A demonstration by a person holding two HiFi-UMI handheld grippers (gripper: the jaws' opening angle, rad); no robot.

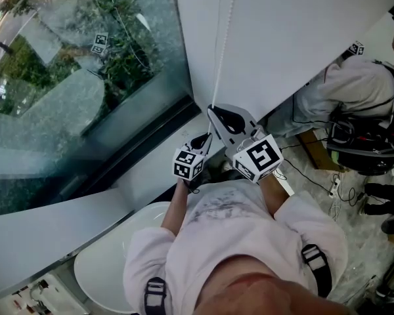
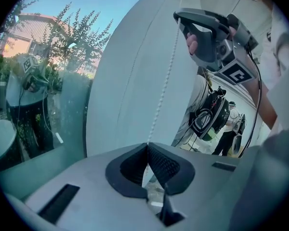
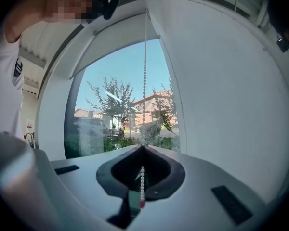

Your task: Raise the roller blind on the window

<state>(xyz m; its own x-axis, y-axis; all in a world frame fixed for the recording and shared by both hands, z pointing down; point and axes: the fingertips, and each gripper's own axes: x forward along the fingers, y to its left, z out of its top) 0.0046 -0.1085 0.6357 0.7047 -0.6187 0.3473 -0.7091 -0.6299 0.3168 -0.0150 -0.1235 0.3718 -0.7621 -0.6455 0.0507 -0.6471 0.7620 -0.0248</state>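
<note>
Left gripper (image 2: pixel 147 147) and right gripper (image 3: pixel 142 148) both clamp the bead chain (image 3: pixel 145 81) along the roller blind (image 3: pixel 231 105) edge.

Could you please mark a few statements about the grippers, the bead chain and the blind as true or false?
1. The left hand-held gripper is shut on the bead chain. True.
2. The right hand-held gripper grips the chain higher up than the left one. True.
3. The right hand-held gripper is open, clear of the chain. False: it is shut on the chain too.
4. The whole window is covered. False: beside the roller blind, bare glass shows trees.
</note>
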